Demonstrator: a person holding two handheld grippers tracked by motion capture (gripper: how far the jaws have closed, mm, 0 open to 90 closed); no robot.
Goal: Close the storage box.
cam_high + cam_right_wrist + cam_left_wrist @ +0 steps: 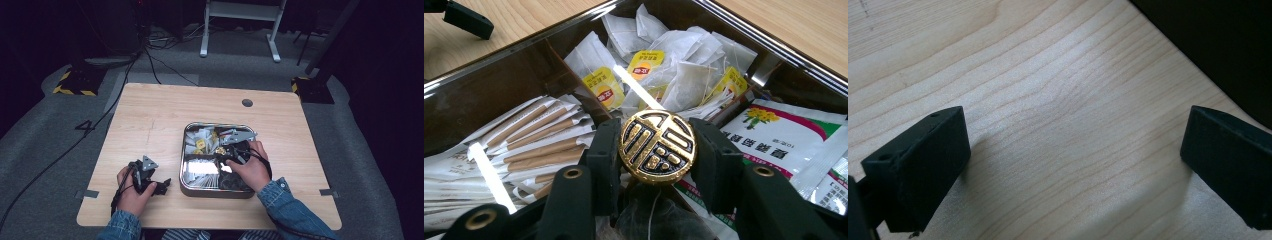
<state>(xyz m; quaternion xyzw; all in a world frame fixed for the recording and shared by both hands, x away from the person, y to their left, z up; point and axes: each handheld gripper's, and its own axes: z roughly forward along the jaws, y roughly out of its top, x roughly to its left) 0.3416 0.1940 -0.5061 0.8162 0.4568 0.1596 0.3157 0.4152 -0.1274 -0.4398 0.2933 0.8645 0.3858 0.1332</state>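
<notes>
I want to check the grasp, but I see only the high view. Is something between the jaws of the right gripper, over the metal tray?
Observer: Yes. The right gripper is shut on a round gold and black knob, one jaw on each side.
Operator: What lies behind the knob?
Observer: Tea bags with yellow tags, in one compartment of the tray.
Operator: And the left gripper?
Observer: The left gripper is open over the bare wooden table, nothing between its jaws.
</notes>
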